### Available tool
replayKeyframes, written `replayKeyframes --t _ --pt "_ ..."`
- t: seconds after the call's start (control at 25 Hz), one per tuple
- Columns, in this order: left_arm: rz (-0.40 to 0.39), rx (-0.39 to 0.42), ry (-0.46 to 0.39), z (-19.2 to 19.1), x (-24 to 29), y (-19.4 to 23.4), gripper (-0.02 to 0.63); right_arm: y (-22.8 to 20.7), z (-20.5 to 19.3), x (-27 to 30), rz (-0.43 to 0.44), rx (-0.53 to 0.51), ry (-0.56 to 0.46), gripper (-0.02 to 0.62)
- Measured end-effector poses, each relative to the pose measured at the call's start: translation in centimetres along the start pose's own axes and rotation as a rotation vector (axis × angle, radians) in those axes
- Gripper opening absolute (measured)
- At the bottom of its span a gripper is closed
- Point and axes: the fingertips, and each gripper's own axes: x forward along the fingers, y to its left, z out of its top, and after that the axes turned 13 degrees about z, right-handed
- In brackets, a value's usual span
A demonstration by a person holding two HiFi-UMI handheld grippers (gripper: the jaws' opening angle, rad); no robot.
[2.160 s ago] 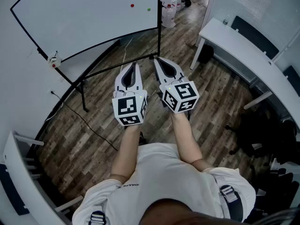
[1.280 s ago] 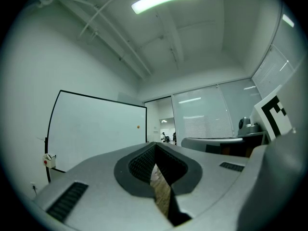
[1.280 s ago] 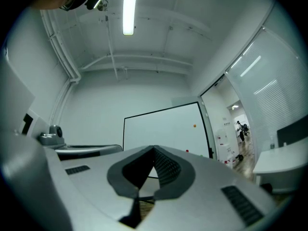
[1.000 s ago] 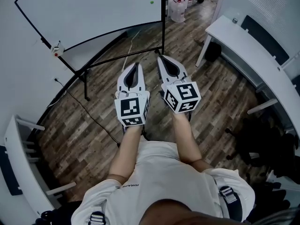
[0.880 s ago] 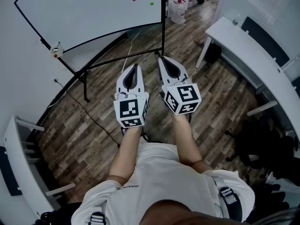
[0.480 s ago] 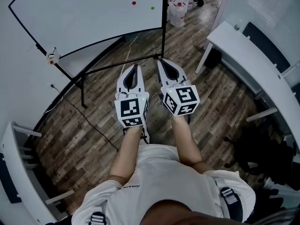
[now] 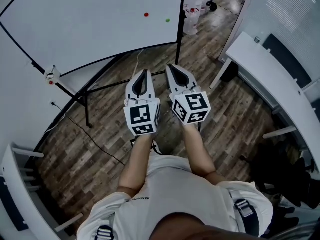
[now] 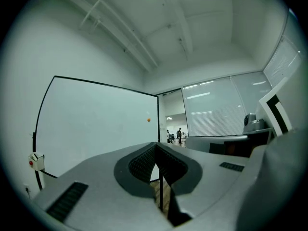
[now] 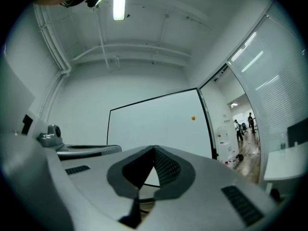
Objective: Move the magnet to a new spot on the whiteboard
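The whiteboard (image 7: 90,24) fills more of the head view's top than a second ago, so the person has walked closer. The red magnet (image 7: 146,14) sits on it at upper centre, with a green magnet (image 7: 167,20) just to its right (either could be meant). At mid-frame, the left gripper (image 7: 144,75) and right gripper (image 7: 172,70) point toward the board side by side. Both are closed and empty, well short of it, likely just being carried.

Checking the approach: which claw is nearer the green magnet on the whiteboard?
Right. In the head view the right claw sits almost straight below the green magnet; the left claw is further left, under the red magnet. Both are well short of the whiteboard.
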Motion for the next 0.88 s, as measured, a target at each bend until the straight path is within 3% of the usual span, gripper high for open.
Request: replayKeyframes --t 0.56,0.88 --pt "-0.054 0.019 0.015 -1.7 13.1 5.1 0.002 -6.4 -2.1 12.6 -0.070 -0.014 0.042 0.012" --pt "-0.079 0.026 0.025 -2.1 17.5 6.9 0.002 -8.2 -2.7 16.5 -0.106 -0.003 0.055 0.012"
